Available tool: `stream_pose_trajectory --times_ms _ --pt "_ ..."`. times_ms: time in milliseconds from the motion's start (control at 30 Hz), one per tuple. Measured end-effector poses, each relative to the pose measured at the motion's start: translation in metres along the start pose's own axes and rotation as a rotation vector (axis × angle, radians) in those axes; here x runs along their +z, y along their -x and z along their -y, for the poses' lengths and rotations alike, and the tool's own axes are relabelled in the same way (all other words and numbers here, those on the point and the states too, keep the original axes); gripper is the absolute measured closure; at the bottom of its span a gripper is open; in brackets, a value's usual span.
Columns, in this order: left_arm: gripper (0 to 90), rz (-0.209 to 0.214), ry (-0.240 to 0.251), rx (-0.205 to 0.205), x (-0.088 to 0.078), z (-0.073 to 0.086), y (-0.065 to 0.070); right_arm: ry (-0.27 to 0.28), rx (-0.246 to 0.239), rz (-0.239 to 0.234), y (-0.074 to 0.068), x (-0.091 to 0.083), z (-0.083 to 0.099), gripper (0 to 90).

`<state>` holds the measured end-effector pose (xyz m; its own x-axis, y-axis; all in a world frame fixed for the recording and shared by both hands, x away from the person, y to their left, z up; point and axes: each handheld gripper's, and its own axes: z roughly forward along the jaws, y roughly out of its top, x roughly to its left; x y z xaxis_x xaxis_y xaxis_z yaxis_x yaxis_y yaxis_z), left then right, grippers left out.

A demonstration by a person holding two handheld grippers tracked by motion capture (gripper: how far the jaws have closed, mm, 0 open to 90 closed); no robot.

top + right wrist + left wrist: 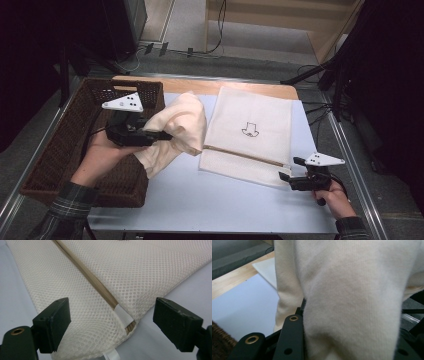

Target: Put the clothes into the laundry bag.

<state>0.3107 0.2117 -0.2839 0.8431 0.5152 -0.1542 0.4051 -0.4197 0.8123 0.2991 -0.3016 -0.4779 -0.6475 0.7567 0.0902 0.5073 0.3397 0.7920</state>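
Two grippers work the table, one at each side. Farthest left sits a brown wicker basket [75, 145], long and shallow, its near end reaching toward the table's front edge. Over its right rim the left hand [100, 155] carries the left gripper [167, 135], whose jaws are clamped on a cream knit garment [182, 127]; the left gripper view has the soft fabric bunched right between the two black jaws and spilling over them. That garment hangs in a loose heap from the grip (raised above the tabletop at the pinched part), with its lower end drooping onto the pale blue table surface [210, 200] just beside the basket.

Next to it, touching or overlapping at the garment's right edge, lies a white mesh laundry bag [250, 125], flat on the table, with a small dark printed mark on its upper face and a tan zipper [100, 287] running across its near part. A strip of bare wood shows along the table's far edge.

At the right, the right hand [332, 192] holds the right gripper [287, 169] at the bag's near right corner. Its jaws stand wide apart, one on each side of that corner and the zipper's end, pressing on nothing.
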Motion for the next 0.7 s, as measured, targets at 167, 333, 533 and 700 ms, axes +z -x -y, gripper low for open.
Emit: stream_pose_trajectory --times_ms 167,333,533,700 --pt "64.4 0.022 0.000 0.007 0.015 -0.006 0.010 -0.001 0.000 -0.003 0.000 0.000 0.000 15.1" --pt "64.4 0.049 0.001 0.014 0.033 -0.009 0.019 -0.001 -0.002 -0.004 0.000 0.000 0.000 15.1" --pt "64.4 0.065 -0.018 0.028 0.054 -0.012 0.031 -0.001 -0.005 -0.005 0.000 -0.001 0.000 15.1" --pt "64.4 0.078 -0.027 0.035 0.070 -0.013 0.042 0.003 -0.003 -0.007 0.001 -0.001 0.000 15.1"
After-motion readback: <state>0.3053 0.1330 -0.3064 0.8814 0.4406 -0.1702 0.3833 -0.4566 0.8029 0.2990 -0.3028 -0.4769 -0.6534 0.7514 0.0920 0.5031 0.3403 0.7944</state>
